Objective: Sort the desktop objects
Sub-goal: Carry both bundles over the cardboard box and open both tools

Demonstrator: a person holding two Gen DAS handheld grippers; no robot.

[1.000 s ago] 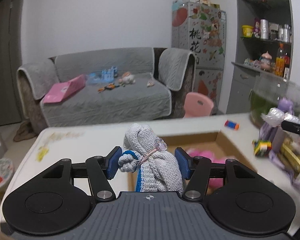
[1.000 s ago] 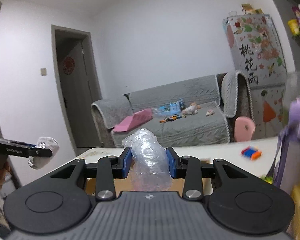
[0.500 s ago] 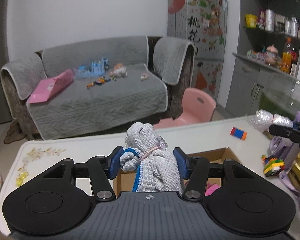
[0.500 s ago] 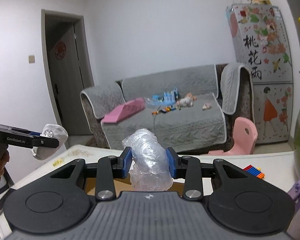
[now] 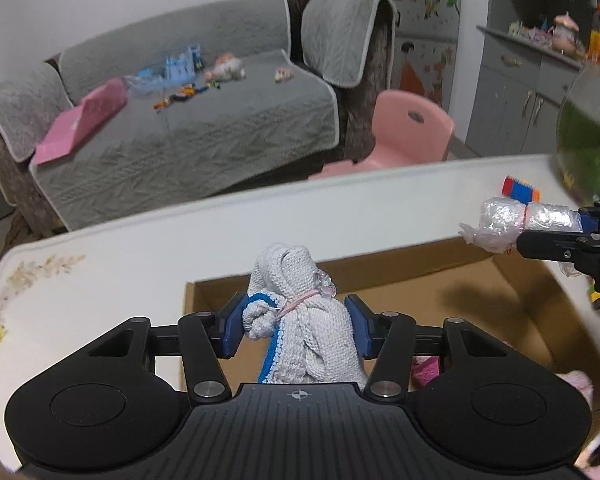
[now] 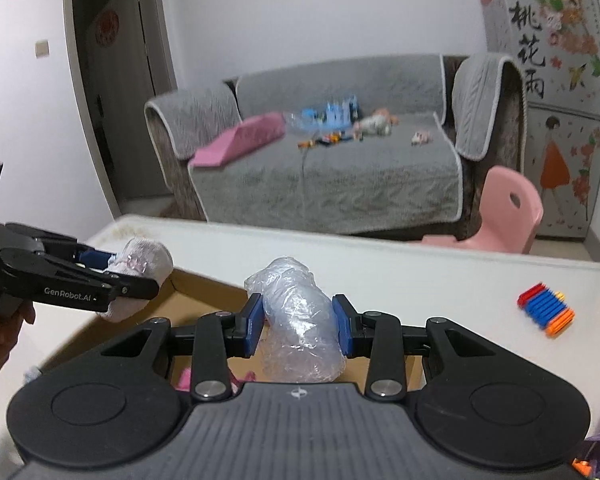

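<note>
Midway through the sort, by the look of it. Left claw pinching a knitted grey-white bundle, jaws just closed tighter on it, poised over the open cardboard box on the white table. Right claw clamped on a crumpled clear plastic wad, likewise above the box rim. Already inside: something pink, only partly visible. Neither held item released yet. Left to sort: a colourful block stack lying loose on the table, beside the box.
</note>
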